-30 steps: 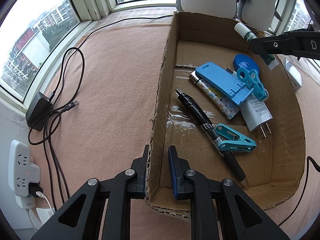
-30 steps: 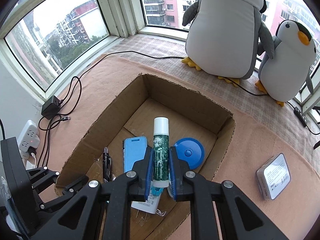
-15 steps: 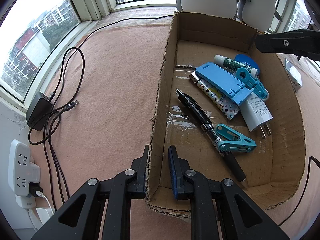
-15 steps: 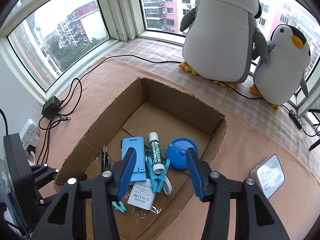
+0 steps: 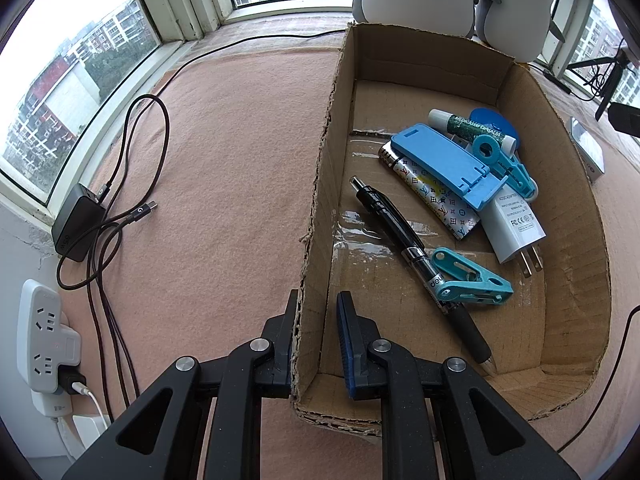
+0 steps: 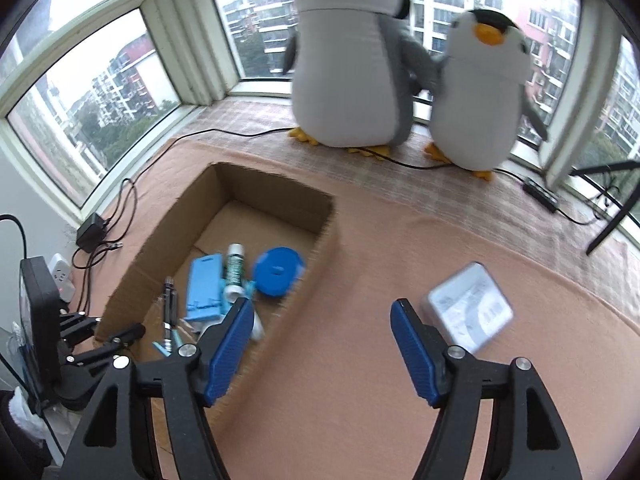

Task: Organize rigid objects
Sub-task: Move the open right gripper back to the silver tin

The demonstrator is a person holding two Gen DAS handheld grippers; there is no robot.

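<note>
My left gripper [image 5: 316,320] is shut on the near left wall of the open cardboard box [image 5: 560,184], one finger outside and one inside. In the box lie a green balm tube [image 5: 470,128], a blue round case [image 5: 496,118], a blue phone stand [image 5: 440,164], a patterned flat item [image 5: 436,200], a black pen [image 5: 416,248], two teal clips [image 5: 472,276] and a white charger [image 5: 516,220]. My right gripper [image 6: 324,320] hangs over the pink mat just right of the box [image 6: 276,188]. Its jaws are opening, with nothing between them. A silver flat case [image 6: 470,306] lies just beyond its right finger.
Two plush penguins [image 6: 356,60] stand at the window behind the box. A black adapter [image 5: 76,224] with looped cables and a white power strip [image 5: 46,336] sit at the left edge. A dark cable [image 6: 400,160] runs along the back of the mat.
The right gripper let go of the green balm tube, which now lies in the box. Its jaws spread and it swung right, off the box toward the silver case. The left gripper kept still.
</note>
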